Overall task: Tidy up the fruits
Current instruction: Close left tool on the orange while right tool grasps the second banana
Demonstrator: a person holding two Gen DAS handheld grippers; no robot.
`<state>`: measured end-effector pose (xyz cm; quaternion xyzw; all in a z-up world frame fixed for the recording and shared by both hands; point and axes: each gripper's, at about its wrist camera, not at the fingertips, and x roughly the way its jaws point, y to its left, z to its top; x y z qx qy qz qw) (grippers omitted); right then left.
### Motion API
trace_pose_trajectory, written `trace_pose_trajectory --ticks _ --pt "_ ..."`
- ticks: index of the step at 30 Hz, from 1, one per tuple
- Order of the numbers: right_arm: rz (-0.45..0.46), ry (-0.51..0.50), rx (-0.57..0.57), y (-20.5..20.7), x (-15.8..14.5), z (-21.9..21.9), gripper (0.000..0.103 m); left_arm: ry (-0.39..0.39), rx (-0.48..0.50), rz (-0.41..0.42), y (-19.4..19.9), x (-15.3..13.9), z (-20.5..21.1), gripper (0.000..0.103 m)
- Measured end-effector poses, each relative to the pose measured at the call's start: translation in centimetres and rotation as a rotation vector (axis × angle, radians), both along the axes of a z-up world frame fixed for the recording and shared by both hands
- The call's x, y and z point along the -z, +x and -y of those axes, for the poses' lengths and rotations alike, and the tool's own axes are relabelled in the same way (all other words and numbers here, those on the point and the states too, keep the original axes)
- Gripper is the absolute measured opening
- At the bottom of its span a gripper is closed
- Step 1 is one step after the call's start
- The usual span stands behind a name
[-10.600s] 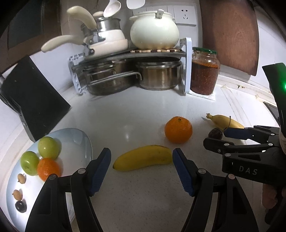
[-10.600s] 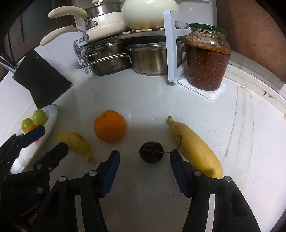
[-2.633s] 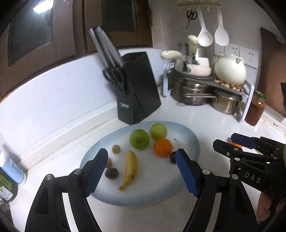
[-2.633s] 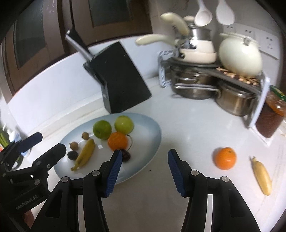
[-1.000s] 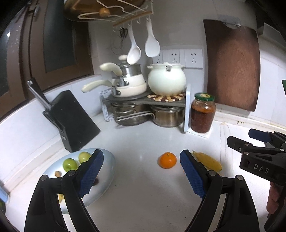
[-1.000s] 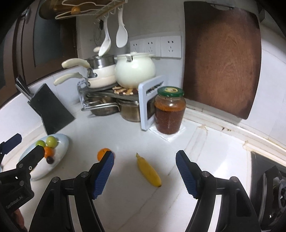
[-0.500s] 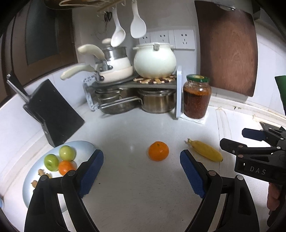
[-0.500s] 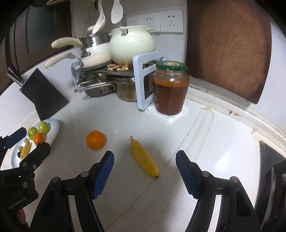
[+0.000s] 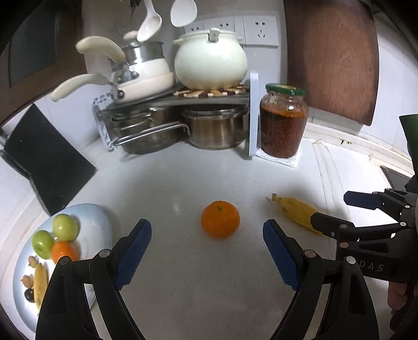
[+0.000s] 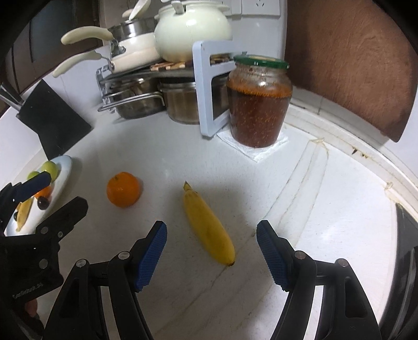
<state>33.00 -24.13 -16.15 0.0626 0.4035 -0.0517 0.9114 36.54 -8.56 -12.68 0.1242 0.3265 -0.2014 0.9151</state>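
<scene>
Fruit mostly sits on the plate [image 9: 100,227] already: apples, an orange, a banana. One orange [image 9: 220,219] and one banana [image 10: 207,227] wait on the white surface [image 9: 209,287]. Left tongs [image 9: 206,252] gape wide before the orange; right tongs [image 10: 211,252] gape empty around the banana.

White counter [image 9: 209,172], speckled, meeting a tiled wall. In the corner, a two-tier pot rack [image 9: 252,115]: stainless pots [image 9: 216,130] below; above, a cream lidded casserole [image 9: 210,61] on a woven trivet [image 9: 211,92] beside a cream-handled saucepan [image 9: 141,75]. Just right of the rack, a glass jar [image 9: 283,123] with a green lid and dark red contents stands on a folded white cloth [image 10: 257,147]. Black knife block [image 9: 47,159] at left. Two white ladles [image 9: 167,18] hang above. Wall sockets [image 9: 260,30] behind. Wooden cutting board [image 9: 331,57] leans upright at right.
</scene>
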Motion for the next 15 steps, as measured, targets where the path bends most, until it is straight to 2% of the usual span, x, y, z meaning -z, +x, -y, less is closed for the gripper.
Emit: trace_pose_trajectory --ticks 8,15 --pt "-0.034 0.023 -0.003 1.5 1.6 0.3 0.069 0.011 0.021 -0.068 2.3 1.7 1.0 0.087" --pt "-0.055 0.029 -0.009 2.5 2.6 0.6 0.06 0.036 0.033 -0.09 3.7 2.9 2.1 0.087"
